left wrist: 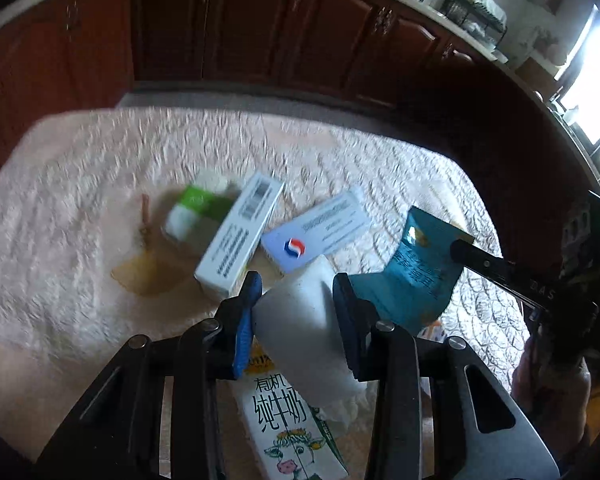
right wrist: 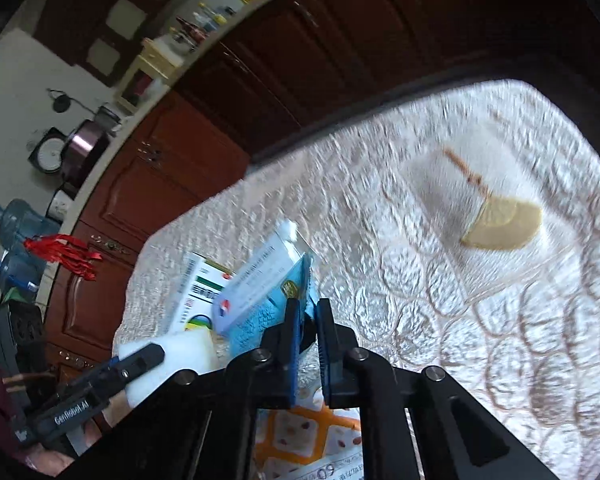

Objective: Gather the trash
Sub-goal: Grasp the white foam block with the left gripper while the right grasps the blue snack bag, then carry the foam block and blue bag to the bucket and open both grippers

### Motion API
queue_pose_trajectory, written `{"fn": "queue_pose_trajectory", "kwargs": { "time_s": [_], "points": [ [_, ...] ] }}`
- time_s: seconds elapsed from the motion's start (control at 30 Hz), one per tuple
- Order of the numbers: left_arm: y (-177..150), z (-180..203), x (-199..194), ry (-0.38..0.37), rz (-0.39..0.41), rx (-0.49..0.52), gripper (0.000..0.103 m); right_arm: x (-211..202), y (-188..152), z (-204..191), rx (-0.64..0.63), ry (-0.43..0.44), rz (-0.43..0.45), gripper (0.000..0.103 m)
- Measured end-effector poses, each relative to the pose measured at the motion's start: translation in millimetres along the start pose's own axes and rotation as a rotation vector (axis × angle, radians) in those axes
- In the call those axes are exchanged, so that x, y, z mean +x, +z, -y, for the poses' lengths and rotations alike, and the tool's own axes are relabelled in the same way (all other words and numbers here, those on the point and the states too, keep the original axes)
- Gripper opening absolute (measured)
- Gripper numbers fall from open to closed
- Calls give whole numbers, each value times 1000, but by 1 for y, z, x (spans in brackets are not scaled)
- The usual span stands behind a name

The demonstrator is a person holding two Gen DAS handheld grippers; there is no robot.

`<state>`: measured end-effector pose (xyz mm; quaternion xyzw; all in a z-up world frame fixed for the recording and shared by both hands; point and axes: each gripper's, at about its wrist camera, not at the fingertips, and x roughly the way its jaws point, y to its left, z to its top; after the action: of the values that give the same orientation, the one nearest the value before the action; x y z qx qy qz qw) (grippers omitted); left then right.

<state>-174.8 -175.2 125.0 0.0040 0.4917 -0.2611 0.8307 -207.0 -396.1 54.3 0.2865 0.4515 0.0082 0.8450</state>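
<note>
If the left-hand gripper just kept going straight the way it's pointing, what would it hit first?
The left gripper, already shut on a white cup, would probably meet the white-and-blue medicine box lying on the tablecloth just ahead, though depth is unclear.

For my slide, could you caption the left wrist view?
Left gripper clamps a white bottle above a milk carton.

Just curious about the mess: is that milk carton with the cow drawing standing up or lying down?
Lying down. The milk carton rests flat on the tablecloth, printed face up, under the left gripper.
</note>
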Motion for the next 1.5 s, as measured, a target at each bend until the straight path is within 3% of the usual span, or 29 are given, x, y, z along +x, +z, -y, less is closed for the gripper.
{"fn": "queue_pose_trajectory", "kwargs": {
  "time_s": [0.27,0.5,0.9,1.23,1.5],
  "points": [
    [7,31,-23,-9,67,73,34,-67,4,-9,-70,-13,125,6],
    [9,79,-21,-32,74,156,34,-118,4,1,-79,-59,207,6],
    [6,164,-5,-87,58,290,34,-183,-4,67,-10,-172,281,6],
    [0,256,26,-190,14,396,34,-243,-16,135,88,-284,350,6],
    [-7,314,62,-275,-64,418,34,-279,-26,188,166,-422,391,6]
  ]
}}
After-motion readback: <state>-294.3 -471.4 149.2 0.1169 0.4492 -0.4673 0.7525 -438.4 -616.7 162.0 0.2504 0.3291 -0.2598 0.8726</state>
